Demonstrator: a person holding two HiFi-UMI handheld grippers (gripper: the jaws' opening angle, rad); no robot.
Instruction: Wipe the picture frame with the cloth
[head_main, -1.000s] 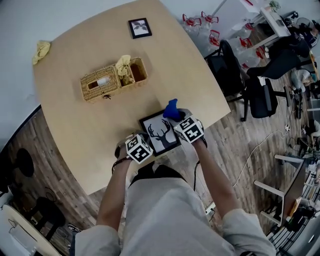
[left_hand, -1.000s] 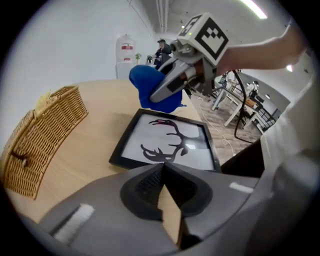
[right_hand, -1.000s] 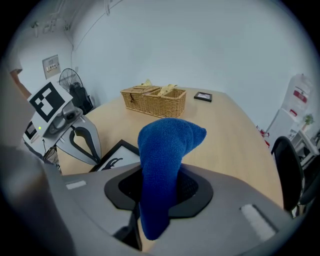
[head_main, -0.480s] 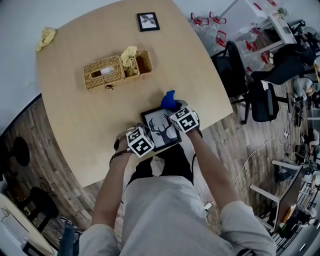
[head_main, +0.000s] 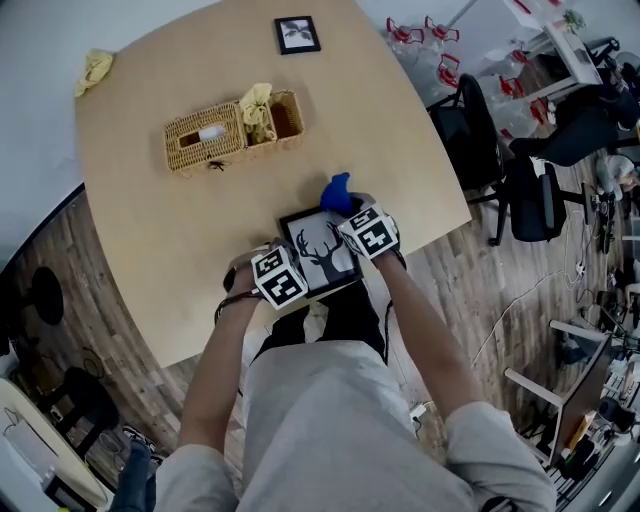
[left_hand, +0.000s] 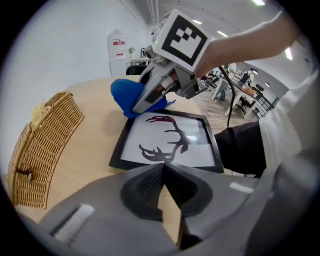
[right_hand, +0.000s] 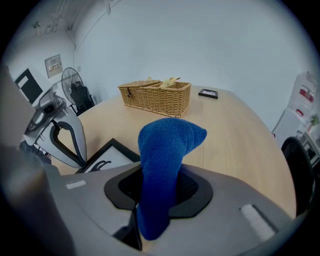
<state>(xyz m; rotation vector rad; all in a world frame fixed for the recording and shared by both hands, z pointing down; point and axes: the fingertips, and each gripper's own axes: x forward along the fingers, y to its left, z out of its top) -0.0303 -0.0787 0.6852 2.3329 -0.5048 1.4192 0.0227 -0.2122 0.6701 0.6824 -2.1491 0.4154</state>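
Observation:
A black picture frame (head_main: 322, 252) with a deer silhouette lies flat near the table's front edge. My right gripper (head_main: 346, 213) hovers at its far right corner, shut on a blue cloth (head_main: 337, 193) that sticks up out of the jaws. In the right gripper view the cloth (right_hand: 167, 150) fills the jaws of the right gripper (right_hand: 159, 192), with the frame's corner (right_hand: 107, 157) just left of it. My left gripper (left_hand: 164, 170) is shut and holds nothing, its tips just short of the near left edge of the frame (left_hand: 167, 142). From there the right gripper (left_hand: 142, 105) and the cloth (left_hand: 125, 95) show at the frame's far edge.
A wicker basket (head_main: 230, 133) holding a yellow cloth stands mid-table. A small black photo frame (head_main: 297, 34) lies at the far edge, and another yellow cloth (head_main: 95, 70) at the far left. Office chairs (head_main: 520, 180) stand to the right of the table (head_main: 180, 220).
The right gripper with the cloth has sunk a little at the frame's far right corner. The left gripper has stayed put. The head view has shifted slightly.

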